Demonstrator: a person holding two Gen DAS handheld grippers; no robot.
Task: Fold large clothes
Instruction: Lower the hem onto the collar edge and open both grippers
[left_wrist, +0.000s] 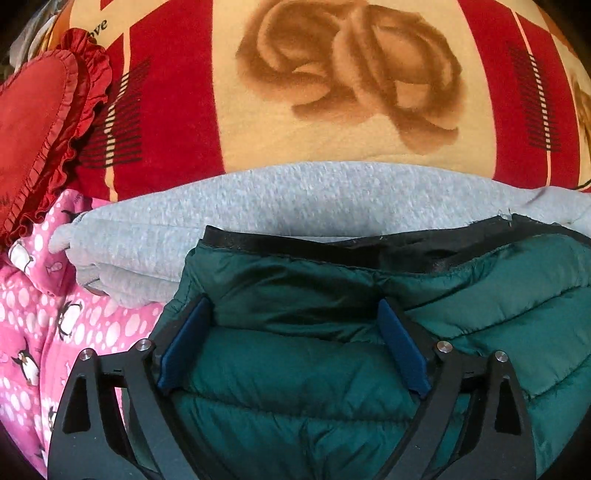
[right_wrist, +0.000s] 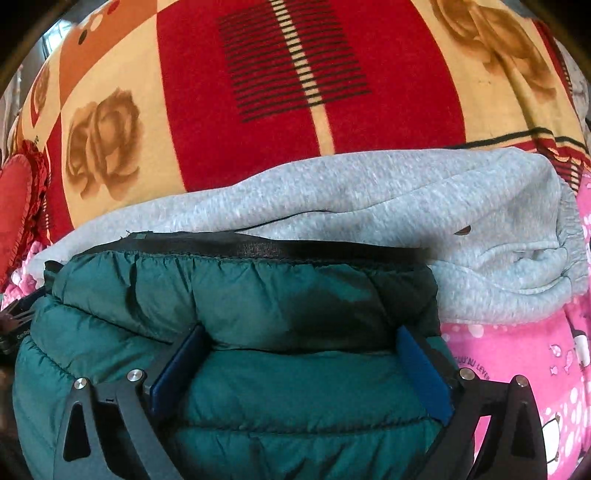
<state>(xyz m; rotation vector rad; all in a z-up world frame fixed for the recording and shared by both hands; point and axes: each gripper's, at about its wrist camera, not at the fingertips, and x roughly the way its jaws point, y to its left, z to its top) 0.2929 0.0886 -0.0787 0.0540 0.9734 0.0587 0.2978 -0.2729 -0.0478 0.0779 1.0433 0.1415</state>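
A dark green quilted jacket (left_wrist: 480, 295) with a black hem band lies folded on top of a grey sweatshirt (left_wrist: 258, 195). My left gripper (left_wrist: 291, 302) points down onto the jacket's left part. Its blue pads (left_wrist: 184, 343) stand wide apart with a puffy fold between them, not squeezed. In the right wrist view the same jacket (right_wrist: 147, 288) lies in front of the grey sweatshirt (right_wrist: 369, 184). My right gripper (right_wrist: 300, 329) stands wide open over the jacket's right end, with fabric bulging up between its fingers.
A pink penguin-print garment (left_wrist: 55, 332) (right_wrist: 517, 350) lies under the pile on both sides. A red frilled heart cushion (left_wrist: 29, 122) (right_wrist: 14, 192) sits at the left. Everything rests on a red and cream rose-pattern blanket (left_wrist: 166, 110) (right_wrist: 203, 110).
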